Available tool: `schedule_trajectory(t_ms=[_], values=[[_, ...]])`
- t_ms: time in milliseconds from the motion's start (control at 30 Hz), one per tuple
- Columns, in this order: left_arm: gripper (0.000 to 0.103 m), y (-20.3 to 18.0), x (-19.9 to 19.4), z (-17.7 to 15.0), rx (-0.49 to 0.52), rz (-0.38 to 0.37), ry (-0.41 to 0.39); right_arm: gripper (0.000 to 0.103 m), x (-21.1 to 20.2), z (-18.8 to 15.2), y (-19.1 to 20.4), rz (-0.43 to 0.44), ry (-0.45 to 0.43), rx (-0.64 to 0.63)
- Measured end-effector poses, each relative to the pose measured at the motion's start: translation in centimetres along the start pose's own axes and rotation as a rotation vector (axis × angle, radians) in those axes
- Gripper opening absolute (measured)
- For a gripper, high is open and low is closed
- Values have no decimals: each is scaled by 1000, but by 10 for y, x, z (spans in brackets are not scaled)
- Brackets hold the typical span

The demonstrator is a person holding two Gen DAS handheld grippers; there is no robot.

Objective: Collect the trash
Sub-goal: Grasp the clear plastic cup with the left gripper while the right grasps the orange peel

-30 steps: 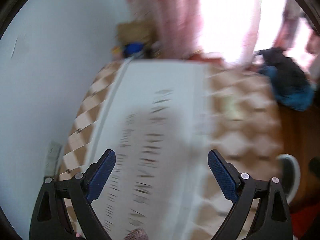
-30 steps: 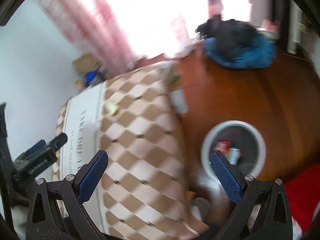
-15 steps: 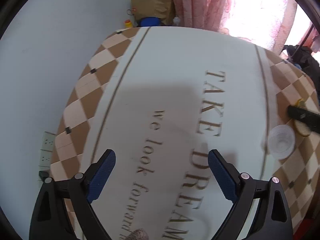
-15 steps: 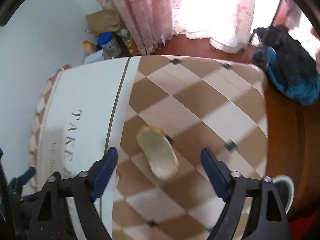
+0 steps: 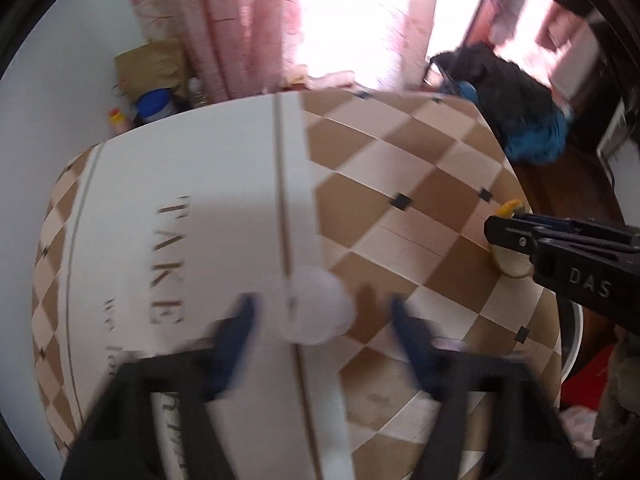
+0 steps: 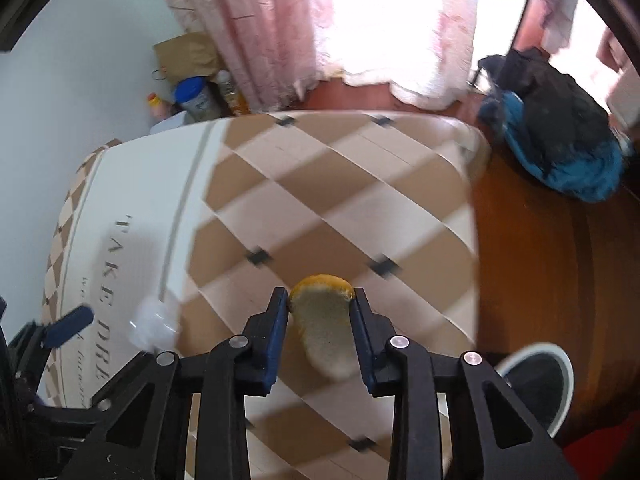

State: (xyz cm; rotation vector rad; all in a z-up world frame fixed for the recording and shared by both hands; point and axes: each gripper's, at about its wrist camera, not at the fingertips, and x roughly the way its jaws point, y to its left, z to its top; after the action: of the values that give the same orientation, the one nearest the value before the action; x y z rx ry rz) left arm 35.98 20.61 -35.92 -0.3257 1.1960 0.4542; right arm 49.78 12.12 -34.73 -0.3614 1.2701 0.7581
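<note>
Peel [image 6: 323, 328] now sits pinched between the blue pads of the right gripper [image 6: 320, 300]; half a second ago those fingers stood spread with the peel lying loose on the checkered cloth [image 6: 340, 200] between them. Judgement: grasp made, lift and carry to the bin [image 6: 560, 364], at 4 o'clock on the floor, is the likely next step.

Left gripper [image 5: 320, 312] is blurred by motion, fingers spread, straddling the clear plastic cup [image 5: 316, 306] without visible contact. Earlier, the cup lay far out at 3 o'clock in the left view; it is now centred between the fingers. Cup rests on the cloth at the border stripe. Judgement: second grasp about to close; a thin cup may crush or slip.
</note>
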Motion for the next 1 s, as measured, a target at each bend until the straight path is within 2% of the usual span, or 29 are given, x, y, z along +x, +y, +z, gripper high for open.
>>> schedule_trajectory(t_ms=[33, 133, 167, 233, 467, 733, 833, 900, 933, 967, 1000], values=[[24, -5, 2, 0, 12, 8, 13, 32, 0, -3, -5, -8, 6, 6], [21, -8, -5, 1, 5, 9, -5, 29, 1, -8, -16, -1, 15, 27], [21, -8, -8, 1, 2, 14, -11, 24, 1, -9, -18, 4, 16, 30], [21, -6, -18, -2, -8, 37, -33, 21, -4, -11, -18, 15, 9, 27], [21, 3, -66, -12, -56, 89, -120, 20, -36, -21, -11, 89, -47, 33], [21, 0, -133, -20, -79, 90, -223, 16, -110, -36, -7, 177, -169, 46], [21, -7, -143, -19, -73, 106, -247, 16, -136, -38, -11, 185, -208, 57], [21, -9, -139, -18, -74, 131, -251, 17, -136, -34, -16, 189, -185, 65], [21, -10, -135, -18, -79, 144, -249, 21, -132, -32, -19, 187, -168, 77], [21, -9, -126, -16, -85, 164, -245, 37, -125, -29, -21, 181, -149, 81], [21, -7, -115, -13, -97, 177, -235, 47, -113, -24, -22, 163, -130, 79]])
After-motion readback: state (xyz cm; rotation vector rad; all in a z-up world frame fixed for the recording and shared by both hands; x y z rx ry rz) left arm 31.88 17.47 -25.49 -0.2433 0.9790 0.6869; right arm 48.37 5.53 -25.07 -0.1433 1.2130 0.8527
